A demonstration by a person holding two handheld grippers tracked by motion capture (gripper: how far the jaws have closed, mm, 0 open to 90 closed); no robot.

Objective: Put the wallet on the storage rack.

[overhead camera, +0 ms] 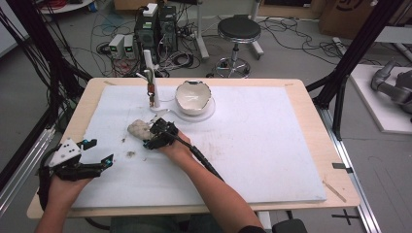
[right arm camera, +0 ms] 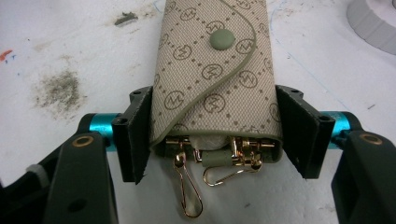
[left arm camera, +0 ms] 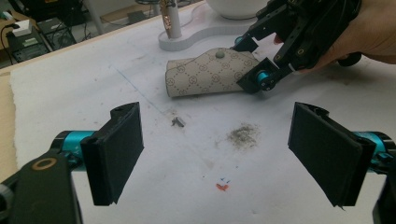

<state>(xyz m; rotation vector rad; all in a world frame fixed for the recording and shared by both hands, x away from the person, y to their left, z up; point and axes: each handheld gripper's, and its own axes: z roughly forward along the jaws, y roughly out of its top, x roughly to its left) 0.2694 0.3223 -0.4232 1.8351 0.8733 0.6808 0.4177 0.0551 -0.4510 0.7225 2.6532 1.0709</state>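
Pouch, beige with a monogram print and a green snap, lies flat on my white mat, left of centre and short of the white stand and the bowl on their shared base. I see nothing between it and my grippers; a small grey scrap, a dusty smudge and a red mark lie on the mat just in front of it. Beyond the table stand a stool and some computer boxes among cables.

From the right gripper view I can see the pouch's open end with gold key hooks hanging out, which the high view shows as no more than a pale lump. From the left gripper view I get the pouch side-on, with my right gripper at its near end.

My right gripper straddles that open end: the jaws sit partly open, one pad at each long edge, the left one touching the fabric and the right one close beside it, though I can't tell whether they press. My left gripper hangs wide open over bare mat, near the table's left front, holding nothing.
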